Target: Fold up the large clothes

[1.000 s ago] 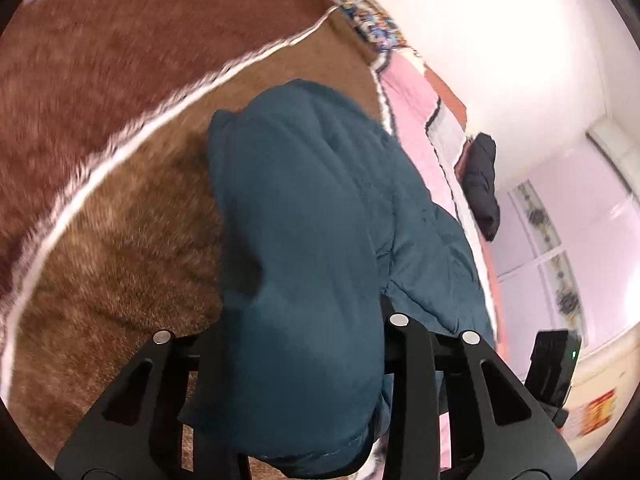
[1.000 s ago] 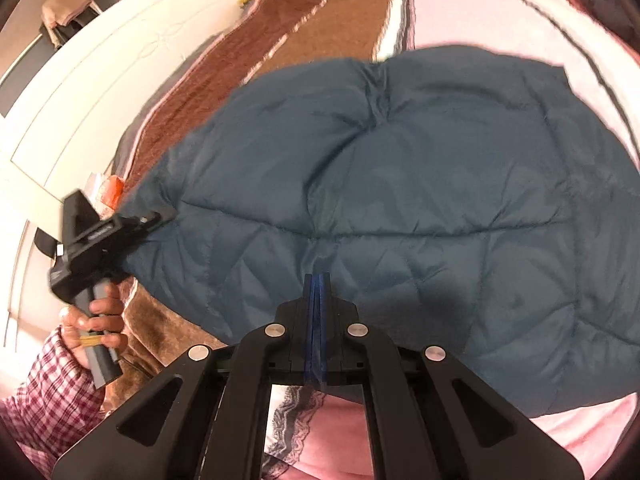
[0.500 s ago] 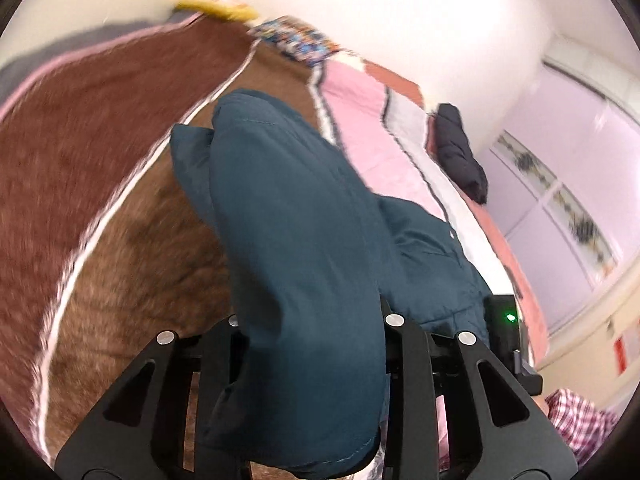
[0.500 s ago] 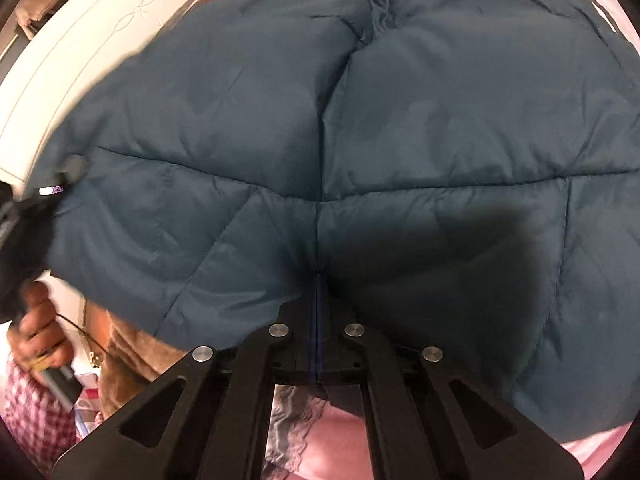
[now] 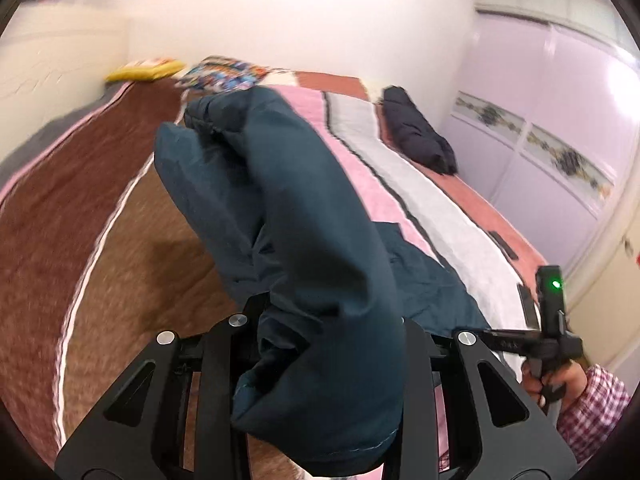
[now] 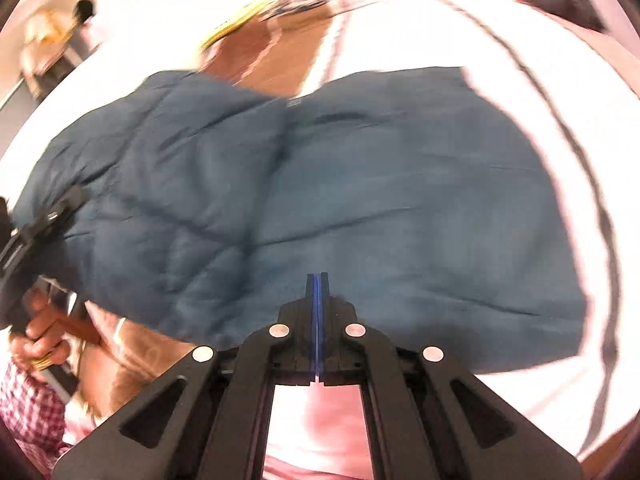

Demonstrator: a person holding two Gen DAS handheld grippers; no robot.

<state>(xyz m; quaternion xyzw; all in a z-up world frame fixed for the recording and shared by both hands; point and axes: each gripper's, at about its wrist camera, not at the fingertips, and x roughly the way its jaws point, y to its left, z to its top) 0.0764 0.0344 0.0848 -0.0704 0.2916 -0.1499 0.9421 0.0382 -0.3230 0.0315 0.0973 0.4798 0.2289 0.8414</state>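
Above a striped bed cover (image 5: 432,196), a teal quilted jacket (image 6: 320,208) is held spread between two grippers. A thick fold of it is clamped in the left gripper (image 5: 324,360), and its near hem appears pinched in the fully clenched right gripper (image 6: 317,284). A folded dark garment (image 5: 416,136) is seen farther along the bed, well apart, near lilac wardrobe doors (image 5: 552,120).

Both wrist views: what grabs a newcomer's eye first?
The dark teal puffer jacket fills the middle of both views, held over the bed. A bunched thick fold sits clamped in the left gripper, while the right gripper pinches its near edge with jaws fully together. Beyond it, a dark bundle lies on the striped pink bedspread.
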